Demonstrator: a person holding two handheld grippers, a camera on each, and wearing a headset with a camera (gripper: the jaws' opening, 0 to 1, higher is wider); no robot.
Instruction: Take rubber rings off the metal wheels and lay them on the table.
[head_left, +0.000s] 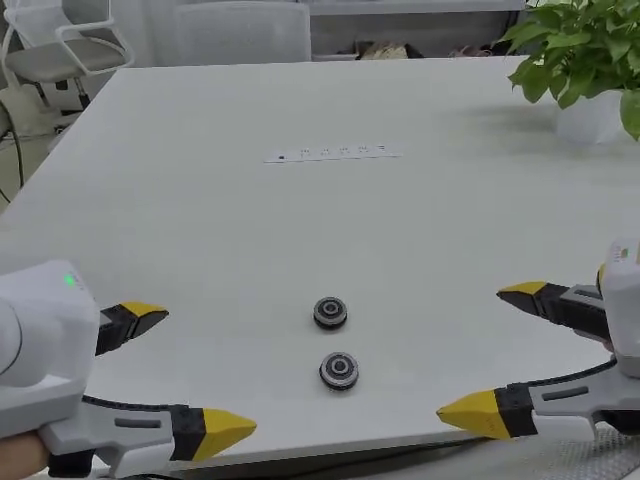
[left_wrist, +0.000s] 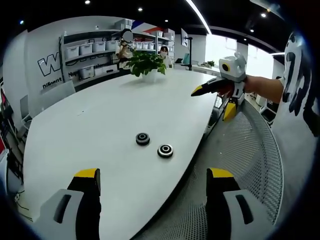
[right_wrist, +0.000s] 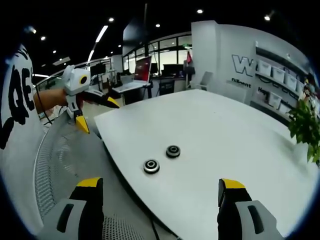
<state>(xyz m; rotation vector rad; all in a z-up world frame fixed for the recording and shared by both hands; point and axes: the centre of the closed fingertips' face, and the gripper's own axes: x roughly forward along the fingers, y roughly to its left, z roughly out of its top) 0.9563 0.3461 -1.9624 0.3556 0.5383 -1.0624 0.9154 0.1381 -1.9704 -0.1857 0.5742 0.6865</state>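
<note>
You are holding the left hand-held gripper (head_left: 200, 372) and right hand-held gripper (head_left: 475, 350) spread, flanking the nearer metal wheel (head_left: 339, 370), likely readying a grab.

Pale grey oval desk (head_left: 300, 220): bare, open surface across left, centre and far side.
Far black-rimmed metal wheel (head_left: 330, 313) and near black-rimmed metal wheel (head_left: 339, 370): near centre, apart, with a narrow gap between them. The near one lies close to the desk's near edge.
White socket strip (head_left: 330, 153): far centre, low in the surface.
Green leafy plant in white pot (head_left: 585, 70): far right, upright obstacle.
Left tool (head_left: 205, 372) and right tool (head_left: 470, 352): jaws spread wide at the near edge, open desk between each and the wheels.
</note>
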